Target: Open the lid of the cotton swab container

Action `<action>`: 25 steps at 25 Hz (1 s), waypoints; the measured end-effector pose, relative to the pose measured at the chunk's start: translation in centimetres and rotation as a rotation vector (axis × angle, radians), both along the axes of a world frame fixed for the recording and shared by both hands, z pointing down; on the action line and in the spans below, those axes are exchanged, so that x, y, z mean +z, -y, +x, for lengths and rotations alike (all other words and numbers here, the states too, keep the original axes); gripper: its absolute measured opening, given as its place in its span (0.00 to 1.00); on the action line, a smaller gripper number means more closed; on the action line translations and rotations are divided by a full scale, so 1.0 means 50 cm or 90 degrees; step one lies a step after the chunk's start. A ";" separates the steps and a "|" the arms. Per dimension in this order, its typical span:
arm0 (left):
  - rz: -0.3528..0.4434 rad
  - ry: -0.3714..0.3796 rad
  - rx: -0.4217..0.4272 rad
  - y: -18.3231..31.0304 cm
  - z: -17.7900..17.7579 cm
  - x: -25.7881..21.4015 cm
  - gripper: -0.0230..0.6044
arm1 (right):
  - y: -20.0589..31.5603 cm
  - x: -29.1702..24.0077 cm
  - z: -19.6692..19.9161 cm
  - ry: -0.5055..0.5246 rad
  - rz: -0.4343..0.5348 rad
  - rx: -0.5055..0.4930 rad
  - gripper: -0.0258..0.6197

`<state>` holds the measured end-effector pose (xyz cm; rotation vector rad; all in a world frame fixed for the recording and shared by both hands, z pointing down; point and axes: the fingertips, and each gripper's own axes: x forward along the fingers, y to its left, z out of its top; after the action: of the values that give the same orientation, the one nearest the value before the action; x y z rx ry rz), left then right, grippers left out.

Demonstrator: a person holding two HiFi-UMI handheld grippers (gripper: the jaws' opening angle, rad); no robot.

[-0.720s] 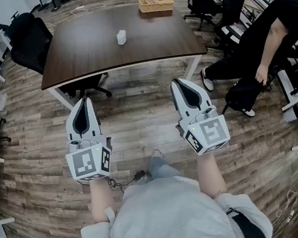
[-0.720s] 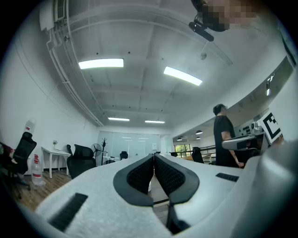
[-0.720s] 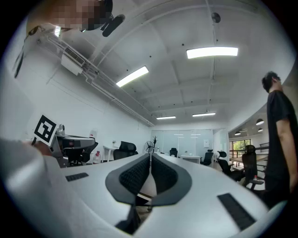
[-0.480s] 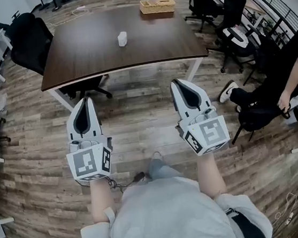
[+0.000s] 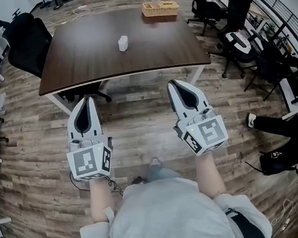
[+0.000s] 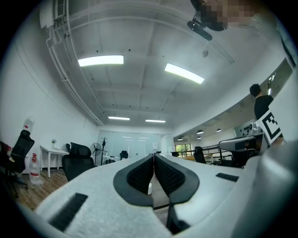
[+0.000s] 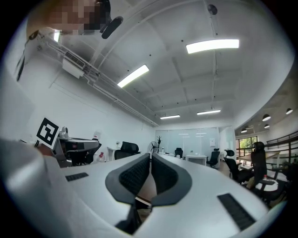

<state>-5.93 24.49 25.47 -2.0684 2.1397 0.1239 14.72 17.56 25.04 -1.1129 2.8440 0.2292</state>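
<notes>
Head view shows the cotton swab container (image 5: 122,43) standing alone near the middle of the dark tabletop (image 5: 87,58), well ahead of both tools and across a strip of wood floor. The left hand-held gripper (image 5: 86,103) and the right hand-held gripper (image 5: 178,85) are held side by side over the floor, short of the tabletop's near edge, both pointing forward toward it. The container lies between their two lines of aim, perhaps slightly closer to the left one, so either could reach it once the person steps in; nothing sets one clearly ahead of the other.

In the left gripper view the left hand-held gripper's (image 6: 153,162) ribbed pads meet along their length with nothing between them. The right gripper view shows the same for the right hand-held gripper (image 7: 150,162): pads together, empty.

The container is too small here to tell where its lid sits, how it hinges, or which way its long axis runs; it reads only as a pale upright block. A wicker basket (image 5: 160,7) sits at the tabletop's far edge, well apart from it. Both gripper views aim mostly at the ceiling and far wall, and neither shows the container clearly.
</notes>
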 end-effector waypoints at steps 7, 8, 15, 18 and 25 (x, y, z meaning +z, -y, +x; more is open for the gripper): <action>0.006 0.005 -0.017 0.088 0.004 -0.002 0.06 | 0.097 0.009 -0.015 -0.011 -0.005 -0.026 0.07; 0.007 0.006 -0.021 0.101 0.005 -0.004 0.06 | 0.111 0.007 -0.015 -0.010 -0.004 -0.030 0.07; 0.015 0.008 -0.032 0.166 0.032 -0.019 0.06 | 0.177 0.009 -0.012 -0.014 -0.004 -0.062 0.07; 0.018 0.017 -0.022 0.187 0.051 -0.024 0.06 | 0.195 0.010 -0.013 -0.009 -0.005 -0.071 0.07; 0.004 0.022 -0.025 0.244 0.042 -0.016 0.06 | 0.252 0.020 -0.025 -0.002 -0.018 -0.076 0.07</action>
<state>-3.81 12.28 24.69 -2.0090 2.1546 0.0892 13.47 4.98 26.03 -0.9441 2.9125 0.1835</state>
